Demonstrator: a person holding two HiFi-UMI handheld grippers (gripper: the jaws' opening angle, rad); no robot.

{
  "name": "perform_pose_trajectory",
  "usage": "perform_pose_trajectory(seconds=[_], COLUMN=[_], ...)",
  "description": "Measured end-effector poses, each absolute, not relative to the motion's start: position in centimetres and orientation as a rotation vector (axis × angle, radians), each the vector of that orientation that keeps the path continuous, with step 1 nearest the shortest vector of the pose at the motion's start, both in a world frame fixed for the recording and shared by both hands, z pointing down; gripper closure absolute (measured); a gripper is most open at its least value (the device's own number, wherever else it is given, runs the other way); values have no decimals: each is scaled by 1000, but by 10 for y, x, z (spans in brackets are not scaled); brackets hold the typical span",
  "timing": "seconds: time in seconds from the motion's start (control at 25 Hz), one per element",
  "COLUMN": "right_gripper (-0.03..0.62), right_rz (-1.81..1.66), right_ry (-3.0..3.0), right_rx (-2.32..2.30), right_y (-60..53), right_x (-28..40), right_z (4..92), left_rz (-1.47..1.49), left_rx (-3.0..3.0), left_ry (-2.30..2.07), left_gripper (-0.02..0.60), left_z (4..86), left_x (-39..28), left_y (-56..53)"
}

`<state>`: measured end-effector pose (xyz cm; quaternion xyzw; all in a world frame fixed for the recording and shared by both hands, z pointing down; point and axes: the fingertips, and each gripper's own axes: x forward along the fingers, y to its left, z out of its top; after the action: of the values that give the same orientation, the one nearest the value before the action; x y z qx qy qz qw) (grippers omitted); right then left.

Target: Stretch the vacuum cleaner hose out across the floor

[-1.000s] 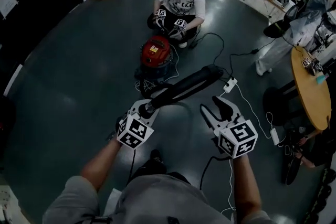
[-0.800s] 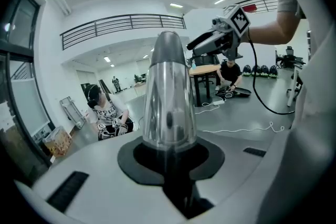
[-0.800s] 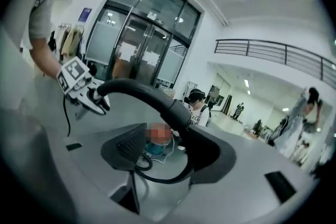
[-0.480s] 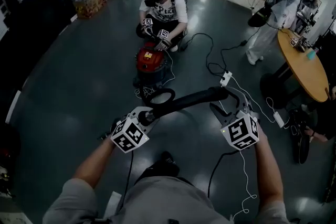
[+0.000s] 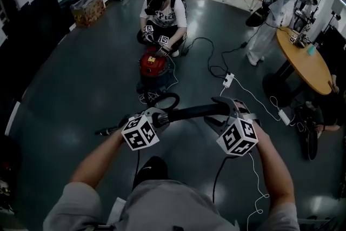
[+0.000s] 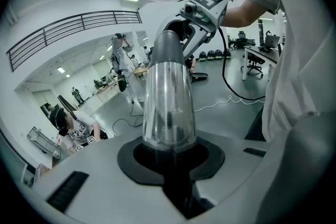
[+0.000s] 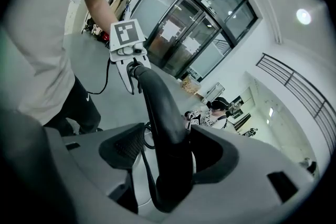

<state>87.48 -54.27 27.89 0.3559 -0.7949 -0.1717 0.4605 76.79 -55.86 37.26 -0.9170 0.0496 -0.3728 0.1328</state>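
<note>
The black vacuum cleaner hose point(image 5: 192, 112) is hanging roughly level above the dark grey floor point(image 5: 81, 78), spanning between both tongs in front of the person. Past the left end it is curling into a loop just beside the red drum-shaped vacuum cleaner point(image 5: 153, 62). The left tongs point(image 5: 158, 116) are clamping the shiny metal tube point(image 6: 168, 107) at the hose's end. The right tongs point(image 5: 223, 111) are standing wide apart, having just been opening; the hose's curved black part is lying between them, with a gap showing at one pad. Behind the cleaner a crouching person in a white shirt point(image 5: 162, 13) is holding two more marker-cubed grippers. A white power strip point(image 5: 228, 80) is lying on the floor, well apart from a round wooden table point(image 5: 305, 65).
</note>
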Motion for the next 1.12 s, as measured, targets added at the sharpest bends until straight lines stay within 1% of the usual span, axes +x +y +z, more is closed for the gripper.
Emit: perform_pose_trajectory(seconds=[0.2,0.36,0.52,0.56,0.6,0.64,0.8,0.96,1.0,1.04,1.08,1.12], right_gripper=[335,335,342,390,472,521,534,536,534,536,536,534], right_rz=[-344,-197,-102,-98,-100,-97,-25,110,142,175,210,246], right_ry=[-1956,-1905,-1823,-1804,-1783,-1766,-1730,-1670,-1654,-1638,-1622,-1608], right_rx=[862,823,844,874,903,926,1002,1096,1123,1151,1180,1210], right_y=[-522,-508,-502,-503,-502,-500,-484,-456,-450,-444,-438,-431], right_x=[853,834,809,802,795,787,745,708,701,694,688,681], right_z=[293,314,333,334,335,335,338,354,357,360,362,364], left_rz=[-1112,-1109,-1114,-1114,-1112,-1109,-1086,-982,-946,-912,-876,-839], left_rx=[-2575,-2546,-2516,-2500,-2483,-2469,-2420,-2378,-2385,-2395,-2403,-2410], left_ry=[-22,-177,-313,-343,-374,-405,-495,-400,-348,-282,-214,-157], left_gripper=[500,500,500,500,500,500,500,496,484,446,387,348], left_z=[378,377,385,386,386,386,390,404,404,403,401,399], left_x=[765,762,736,727,719,710,672,646,642,639,636,632], left_y=[-539,-529,-529,-528,-527,-526,-520,-513,-515,-518,-520,-521])
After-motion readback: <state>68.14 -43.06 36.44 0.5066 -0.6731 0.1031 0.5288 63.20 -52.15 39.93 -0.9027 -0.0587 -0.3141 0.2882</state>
